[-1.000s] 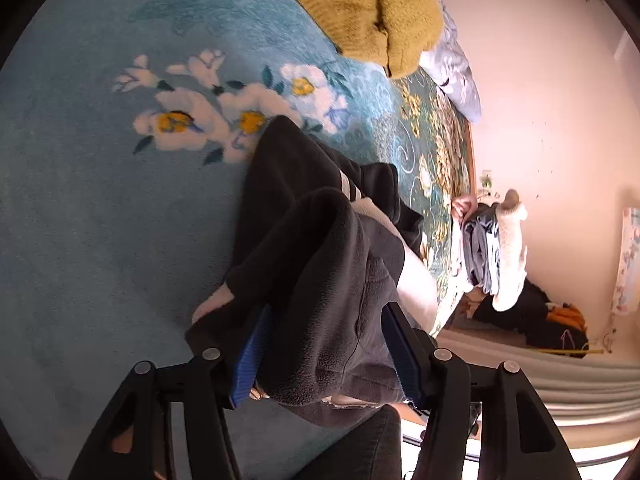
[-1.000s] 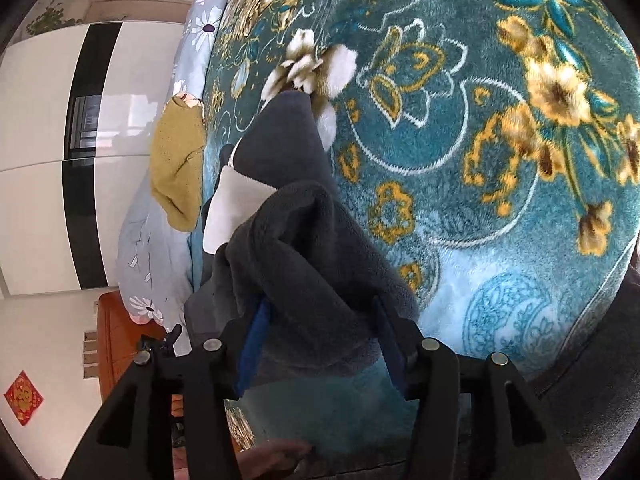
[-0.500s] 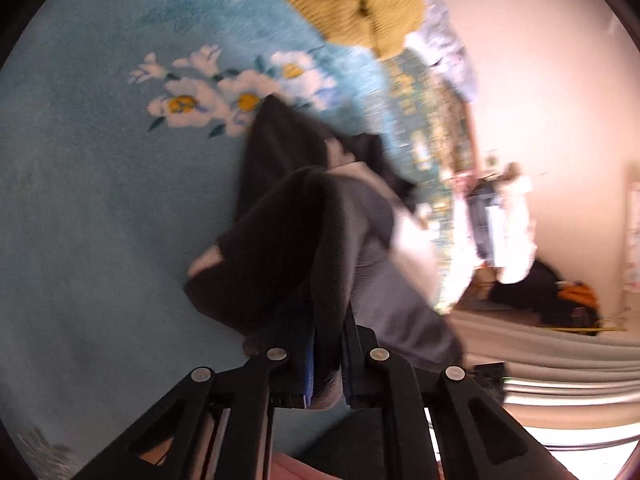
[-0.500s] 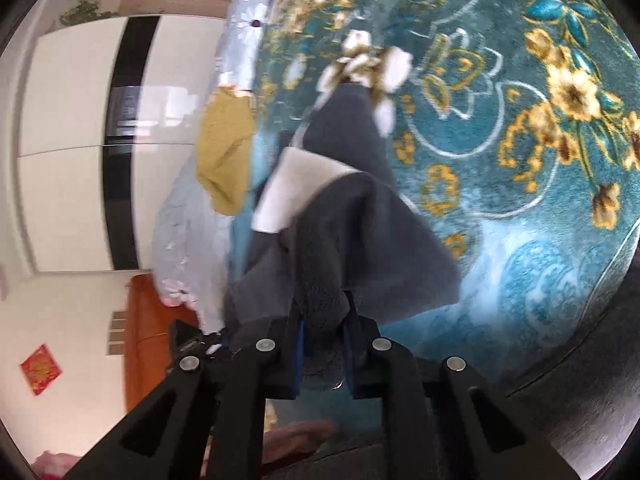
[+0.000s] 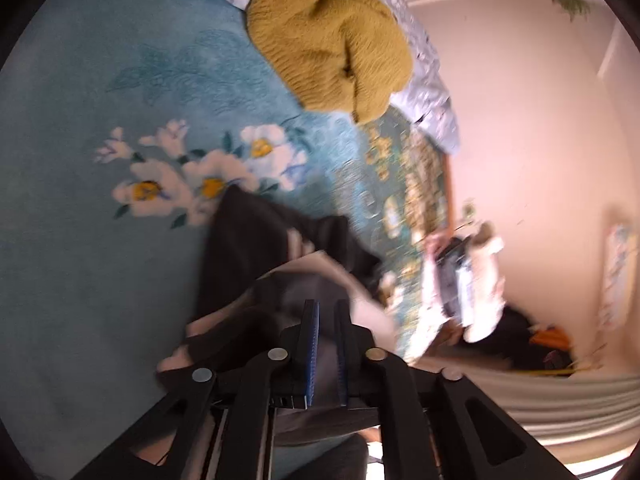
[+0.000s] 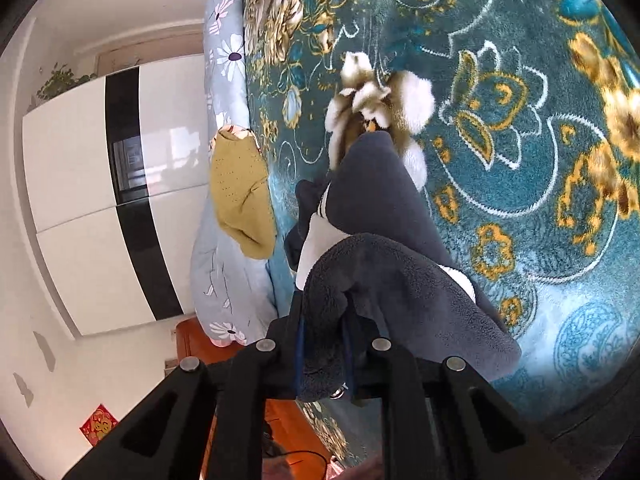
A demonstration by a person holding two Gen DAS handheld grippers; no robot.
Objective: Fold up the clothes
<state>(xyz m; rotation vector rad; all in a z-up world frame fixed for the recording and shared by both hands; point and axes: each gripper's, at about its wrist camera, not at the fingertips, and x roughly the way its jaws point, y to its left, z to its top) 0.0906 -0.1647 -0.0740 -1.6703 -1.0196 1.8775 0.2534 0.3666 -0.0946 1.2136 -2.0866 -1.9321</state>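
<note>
Fleece garment (image 6: 384, 216), dark grey with a white lining, lies bunched on the teal floral blanket (image 6: 520, 80), and I have an edge of it pinched in each tong. My biggest worry is the thick pile: the left gripper (image 5: 325, 344) and right gripper (image 6: 324, 352) both sit nearly closed on a fat wad, so I judge a hard pull could slip one end free and collapse the fold. Open blanket lies ahead of both. The mustard sweater (image 5: 328, 36) lies well apart near the bedding; the bed's edge sits close beside me.
</note>
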